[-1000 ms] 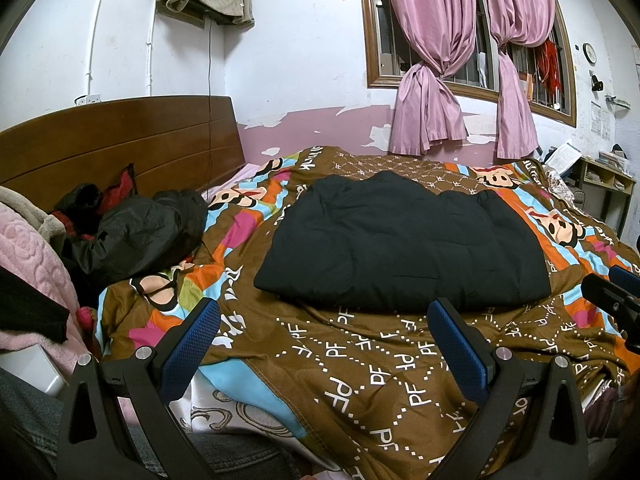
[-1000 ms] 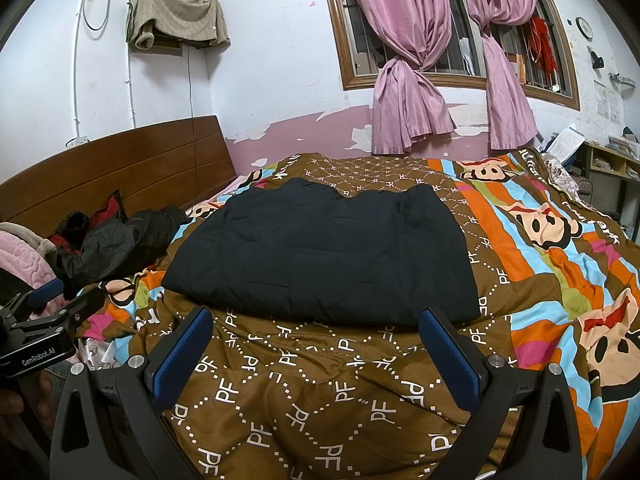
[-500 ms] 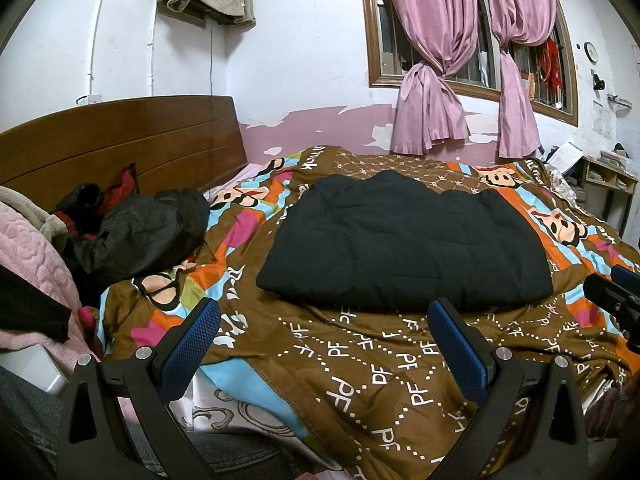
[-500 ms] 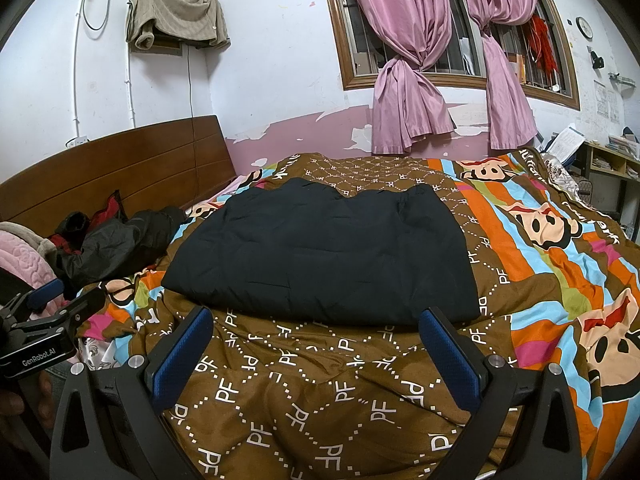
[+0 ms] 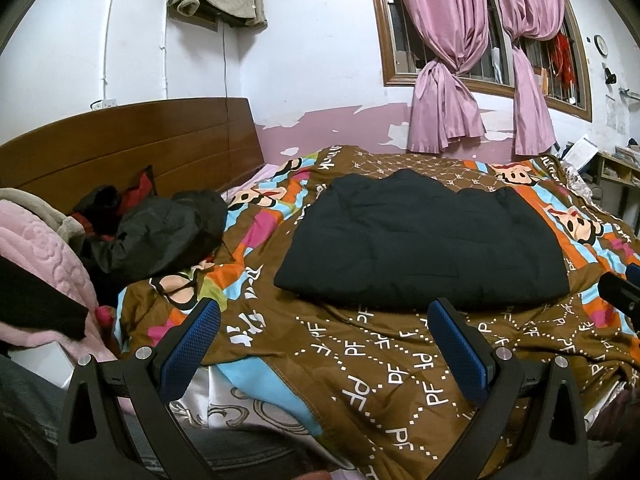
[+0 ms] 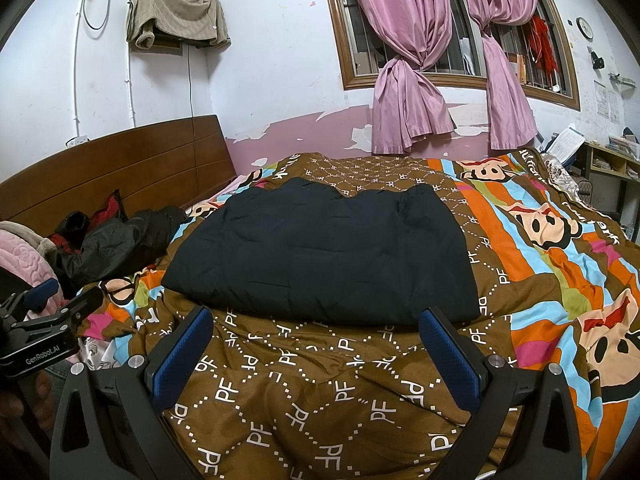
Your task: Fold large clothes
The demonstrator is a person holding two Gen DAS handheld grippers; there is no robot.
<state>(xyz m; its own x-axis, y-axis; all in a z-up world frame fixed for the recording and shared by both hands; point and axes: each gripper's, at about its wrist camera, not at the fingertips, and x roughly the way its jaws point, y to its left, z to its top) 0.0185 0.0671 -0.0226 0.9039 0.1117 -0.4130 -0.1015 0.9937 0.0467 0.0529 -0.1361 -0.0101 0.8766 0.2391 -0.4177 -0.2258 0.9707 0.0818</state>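
Held low and level over the near edge of the bedspread (image 5: 360, 368), left gripper (image 5: 324, 344) and right gripper (image 6: 316, 344) side by side, jaws spread wide, empty. Lying flat at twelve o'clock just beyond both sets of fingertips, untouched: folded black garment (image 6: 320, 256). Heaped at ten o'clock by the headboard (image 5: 120, 148), a dark jacket (image 5: 160, 236).

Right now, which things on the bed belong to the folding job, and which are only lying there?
For the job:
- black padded garment, lying flat in the middle of the bed
- left tongs and right tongs, both open and empty

Only lying about:
- dark jacket heap by the headboard
- pink blanket
- patterned bedspread underneath
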